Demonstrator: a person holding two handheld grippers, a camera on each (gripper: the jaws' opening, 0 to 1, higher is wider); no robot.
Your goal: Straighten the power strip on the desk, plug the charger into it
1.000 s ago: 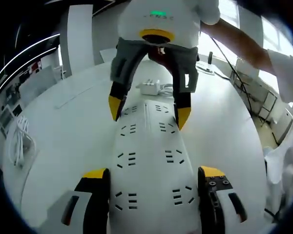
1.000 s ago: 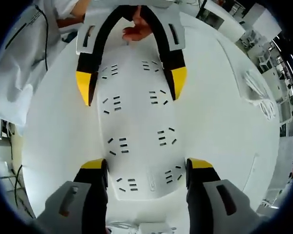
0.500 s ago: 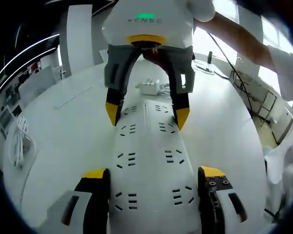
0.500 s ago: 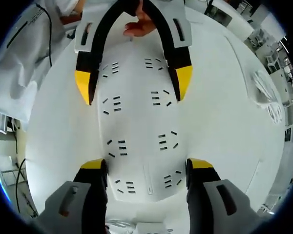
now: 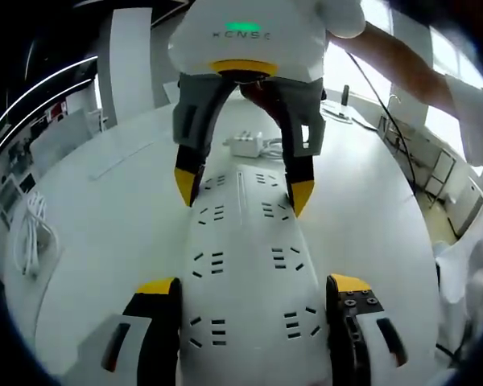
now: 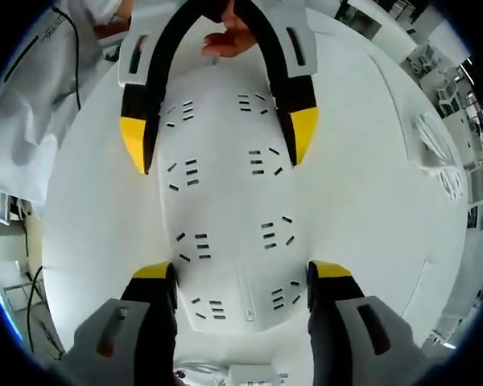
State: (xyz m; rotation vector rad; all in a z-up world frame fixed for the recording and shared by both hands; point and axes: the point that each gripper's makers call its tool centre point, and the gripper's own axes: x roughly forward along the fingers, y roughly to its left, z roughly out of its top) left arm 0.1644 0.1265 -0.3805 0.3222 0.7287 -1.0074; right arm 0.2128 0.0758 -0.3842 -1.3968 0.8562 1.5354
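Observation:
A wide white power strip [image 5: 245,273] with two rows of sockets lies flat on the white desk [image 5: 113,217]. My left gripper [image 5: 253,285] is open and straddles its near end, one jaw along each long side. My right gripper [image 5: 243,189] comes in from the far side and straddles the other end the same way. In the right gripper view the power strip [image 6: 225,209] runs from my right gripper [image 6: 241,271] up to my left gripper [image 6: 219,149], both spread wide beside it. A small white charger [image 5: 245,143] with its cord rests on the desk beyond the strip's far end.
A coiled white cable [image 5: 32,229] lies near the desk's left edge and appears as the cable [image 6: 435,153] in the right gripper view. A person's hand [image 6: 229,40] holds the left gripper. Shelving and furniture [image 5: 435,161] stand past the desk's right side.
The right gripper has shifted a little along the strip's far end. The left gripper and the strip have stayed where they were.

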